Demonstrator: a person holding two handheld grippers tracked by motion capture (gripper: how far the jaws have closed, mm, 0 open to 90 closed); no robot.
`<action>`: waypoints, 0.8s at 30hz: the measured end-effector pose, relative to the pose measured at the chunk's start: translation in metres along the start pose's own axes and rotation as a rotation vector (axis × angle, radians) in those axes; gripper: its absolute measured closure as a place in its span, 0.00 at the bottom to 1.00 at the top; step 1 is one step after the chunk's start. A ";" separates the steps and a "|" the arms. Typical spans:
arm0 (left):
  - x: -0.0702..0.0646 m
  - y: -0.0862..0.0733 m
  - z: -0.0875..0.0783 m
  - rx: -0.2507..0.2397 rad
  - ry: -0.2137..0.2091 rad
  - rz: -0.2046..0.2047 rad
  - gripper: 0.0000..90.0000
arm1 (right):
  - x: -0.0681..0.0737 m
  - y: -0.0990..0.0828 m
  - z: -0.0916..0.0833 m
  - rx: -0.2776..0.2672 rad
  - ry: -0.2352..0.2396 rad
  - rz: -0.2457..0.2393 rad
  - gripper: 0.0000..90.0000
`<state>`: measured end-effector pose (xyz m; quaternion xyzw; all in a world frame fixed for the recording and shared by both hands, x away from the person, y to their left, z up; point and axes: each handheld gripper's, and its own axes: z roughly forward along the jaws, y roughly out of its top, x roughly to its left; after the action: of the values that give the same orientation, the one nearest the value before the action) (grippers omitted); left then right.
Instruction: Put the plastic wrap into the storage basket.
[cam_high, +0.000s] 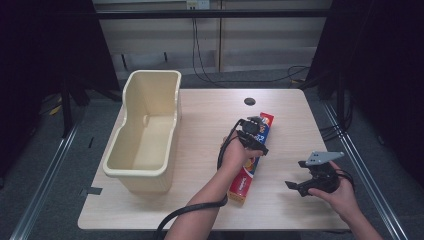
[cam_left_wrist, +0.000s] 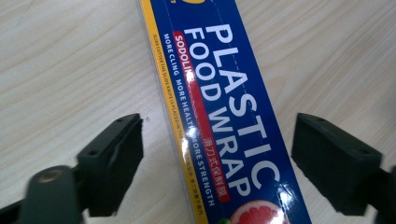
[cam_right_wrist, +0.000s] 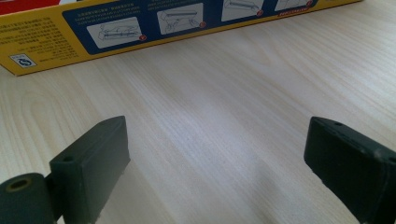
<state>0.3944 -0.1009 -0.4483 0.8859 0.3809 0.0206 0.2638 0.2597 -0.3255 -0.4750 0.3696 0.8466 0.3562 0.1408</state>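
A long blue, yellow and red box of plastic food wrap (cam_high: 242, 184) lies on the wooden table (cam_high: 200, 150), right of centre, running from near to far. My left gripper (cam_high: 252, 136) is lowered over the box's far half. In the left gripper view the box (cam_left_wrist: 219, 93) runs between the two jaws, which straddle it with a gap of bare wood on each side, so the left gripper (cam_left_wrist: 219, 163) is open. My right gripper (cam_high: 295, 174) is held low to the right of the box, open, with nothing between its jaws (cam_right_wrist: 215, 163); the box's yellow side (cam_right_wrist: 140, 28) lies beyond it.
A tall cream plastic basket (cam_high: 145, 182) stands on the left part of the table, with nothing in it. A dark round hole (cam_high: 249, 101) sits near the table's far edge. Cables trail on the floor behind the table.
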 end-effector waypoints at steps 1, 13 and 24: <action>0.000 0.000 0.001 0.015 0.005 0.003 0.22 | 0.000 0.000 0.000 0.001 0.004 0.001 0.07; -0.001 0.001 0.015 0.115 0.007 -0.106 0.33 | -0.001 0.001 -0.001 -0.013 0.003 0.004 0.07; 0.011 0.003 -0.008 0.217 0.031 -0.132 0.45 | -0.001 0.001 -0.001 -0.023 0.009 0.006 0.07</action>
<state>0.4023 -0.0913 -0.4418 0.8818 0.4424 -0.0246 0.1614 0.2608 -0.3264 -0.4734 0.3688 0.8420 0.3680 0.1402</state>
